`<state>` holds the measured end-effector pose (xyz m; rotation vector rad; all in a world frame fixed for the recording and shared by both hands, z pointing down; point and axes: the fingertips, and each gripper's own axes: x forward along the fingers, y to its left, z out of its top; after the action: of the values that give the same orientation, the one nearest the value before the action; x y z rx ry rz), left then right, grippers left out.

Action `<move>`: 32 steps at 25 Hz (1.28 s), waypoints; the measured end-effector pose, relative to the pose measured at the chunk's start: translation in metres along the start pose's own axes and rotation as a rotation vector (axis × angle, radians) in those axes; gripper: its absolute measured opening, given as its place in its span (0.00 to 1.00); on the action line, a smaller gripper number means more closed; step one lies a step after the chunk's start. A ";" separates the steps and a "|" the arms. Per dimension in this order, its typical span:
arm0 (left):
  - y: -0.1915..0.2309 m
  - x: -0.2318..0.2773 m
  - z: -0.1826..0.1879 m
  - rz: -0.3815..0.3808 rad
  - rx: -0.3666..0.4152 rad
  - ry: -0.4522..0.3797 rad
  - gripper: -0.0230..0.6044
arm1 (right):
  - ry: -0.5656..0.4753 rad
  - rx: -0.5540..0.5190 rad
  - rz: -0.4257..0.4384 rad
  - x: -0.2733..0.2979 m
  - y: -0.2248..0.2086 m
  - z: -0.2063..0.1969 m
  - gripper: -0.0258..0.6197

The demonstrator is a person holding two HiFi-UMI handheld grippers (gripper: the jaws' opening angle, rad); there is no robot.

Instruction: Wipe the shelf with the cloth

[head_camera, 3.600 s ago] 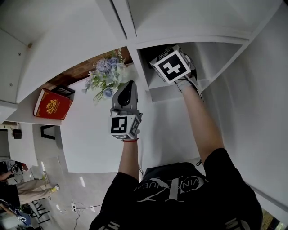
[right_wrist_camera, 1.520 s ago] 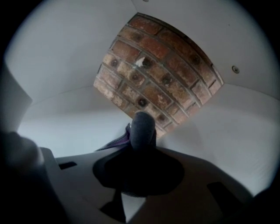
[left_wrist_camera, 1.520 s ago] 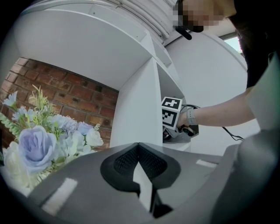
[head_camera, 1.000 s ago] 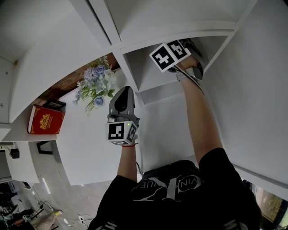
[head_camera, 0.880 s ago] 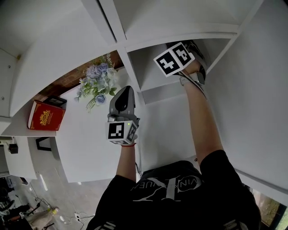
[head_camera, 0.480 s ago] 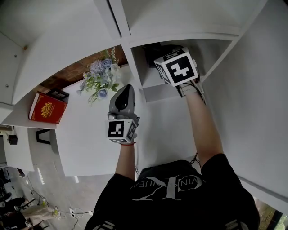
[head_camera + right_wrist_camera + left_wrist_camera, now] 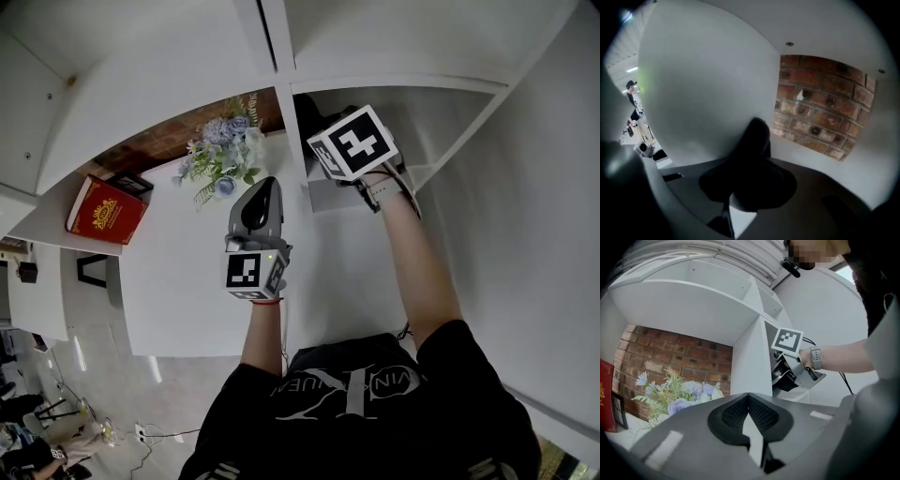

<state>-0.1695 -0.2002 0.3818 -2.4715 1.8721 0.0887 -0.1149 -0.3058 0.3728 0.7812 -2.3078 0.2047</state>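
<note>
The right gripper (image 7: 749, 183) is clamped on the dark cloth (image 7: 756, 139), which bunches between its jaws and pokes out past their tips. It sits inside a compartment of the white shelf (image 7: 801, 152), with the divider wall close on its left and the brick back wall (image 7: 820, 108) ahead. The left gripper (image 7: 748, 405) hangs outside the shelf, jaws pressed together on nothing, with the flowers (image 7: 677, 397) ahead to its left.

cloth (image 7: 757, 136): we see only a dark fold; the jaws cover the rest.
red book (image 7: 605, 390): cut by the left edge.
</note>
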 end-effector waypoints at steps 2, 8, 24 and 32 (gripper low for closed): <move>0.002 -0.002 -0.003 0.007 -0.003 0.008 0.06 | 0.023 -0.026 -0.002 0.005 0.003 -0.003 0.19; -0.003 0.002 -0.003 0.000 0.002 0.009 0.06 | 0.115 -0.109 -0.071 0.009 -0.010 -0.020 0.19; -0.016 0.013 -0.008 -0.035 -0.011 0.022 0.06 | 0.200 -0.200 -0.311 -0.024 -0.067 -0.046 0.19; -0.022 0.016 -0.012 -0.066 -0.022 0.024 0.06 | 0.299 -0.258 -0.472 -0.042 -0.097 -0.067 0.19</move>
<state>-0.1436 -0.2107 0.3930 -2.5574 1.8057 0.0782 0.0037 -0.3408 0.3894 1.0515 -1.7693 -0.1751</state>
